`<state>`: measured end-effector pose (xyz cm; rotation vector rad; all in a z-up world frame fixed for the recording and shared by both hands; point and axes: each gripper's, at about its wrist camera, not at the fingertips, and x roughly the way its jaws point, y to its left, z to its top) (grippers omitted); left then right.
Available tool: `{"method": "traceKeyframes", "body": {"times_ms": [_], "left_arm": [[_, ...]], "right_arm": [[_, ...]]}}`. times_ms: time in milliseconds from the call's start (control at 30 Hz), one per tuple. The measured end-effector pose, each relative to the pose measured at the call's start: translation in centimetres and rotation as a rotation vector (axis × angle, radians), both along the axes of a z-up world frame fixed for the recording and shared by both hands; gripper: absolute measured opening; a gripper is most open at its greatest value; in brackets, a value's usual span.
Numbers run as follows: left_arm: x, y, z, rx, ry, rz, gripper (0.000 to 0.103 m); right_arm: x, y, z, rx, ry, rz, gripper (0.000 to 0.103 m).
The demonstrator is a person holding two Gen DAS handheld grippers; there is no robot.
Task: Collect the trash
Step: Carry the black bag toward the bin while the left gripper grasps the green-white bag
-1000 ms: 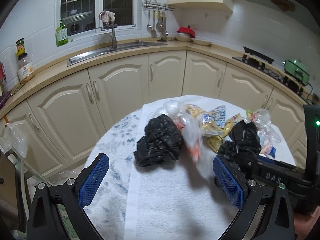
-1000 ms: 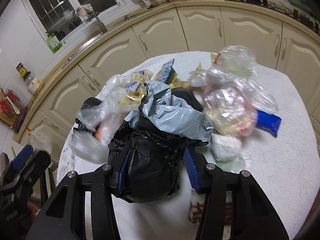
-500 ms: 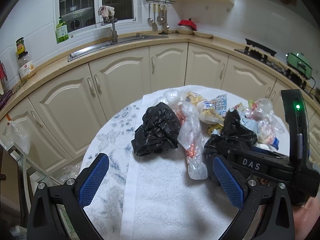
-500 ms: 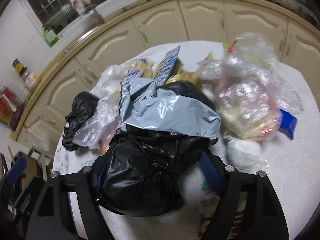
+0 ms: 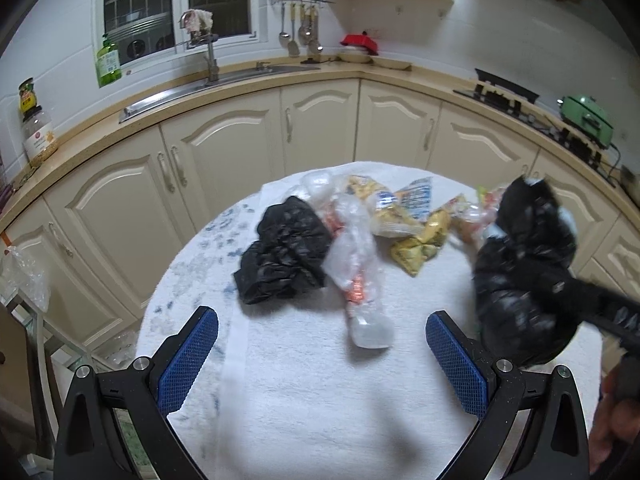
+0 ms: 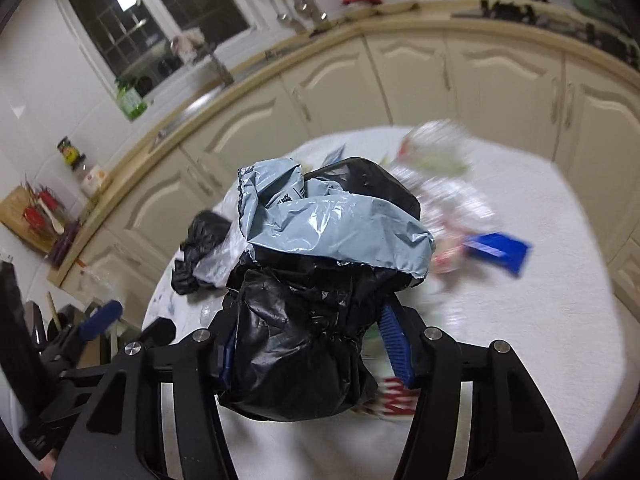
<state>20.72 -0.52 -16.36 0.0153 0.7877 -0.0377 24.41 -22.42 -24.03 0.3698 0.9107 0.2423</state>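
Ana: Right wrist view shows the right tool (image 6: pixel 312 344) with a big black trash bag (image 6: pixel 296 340) between its two fingers. The blue pads press on the bag's sides, and the jaws are closing on it. A grey plastic wrap (image 6: pixel 340 232) sits on top of the bag.

Ben: Where is the bag?

Ana: It hangs above the right edge of the tabletop (image 5: pixel 320 400), which has a white cloth on it.

Ben: And the left tool (image 5: pixel 320 364)?

Ana: Its jaws stand wide apart. Nothing is between them. It hangs over the near edge of the tabletop.

Ben: What else lies there?

Ana: A crumpled black bag (image 5: pixel 286 256) lies near the left edge. A clear plastic bag (image 5: pixel 358 272) lies just beside it, in the middle. Yellow snack packs (image 5: pixel 416 240) lie toward the far edge. A blue packet (image 6: pixel 498 250) lies near the right edge, but it looks blurry.

Ben: Is anyone there?

Ana: A hand (image 5: pixel 614 420) shows at the lower right, by the right tool.
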Motion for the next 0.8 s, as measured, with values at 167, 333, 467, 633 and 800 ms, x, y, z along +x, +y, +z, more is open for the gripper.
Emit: {"method": "traceKeyframes", "body": {"times_ms": [167,333,467,633,800], "left_arm": [[-0.9,-2.9,-0.1,-0.003,0.004,-0.068,0.102],[-1.3,-6.7,-0.7,0.006,0.022,-0.148,0.102],[-1.1,-10.2,-2.1,0.006,0.059,-0.212,0.102],[0.6,-13.7,-4.2,0.017,0.109,-0.249,0.102],[3.3,-15.4,-6.7,-0.014,0.174,-0.246,0.097]], "right_arm": [[-2.2,-3.6,1.7,-0.043,-0.035,-0.068,0.058],[-4.2,-6.8,2.0,-0.066,-0.044,-0.136,0.058],[-6.0,-9.6,1.9,-0.106,-0.052,-0.191,0.058],[-7.8,-13.0,1.2,-0.125,-0.038,-0.240,0.058],[-8.8,-14.9,0.5,-0.118,-0.021,-0.263,0.058]]}}
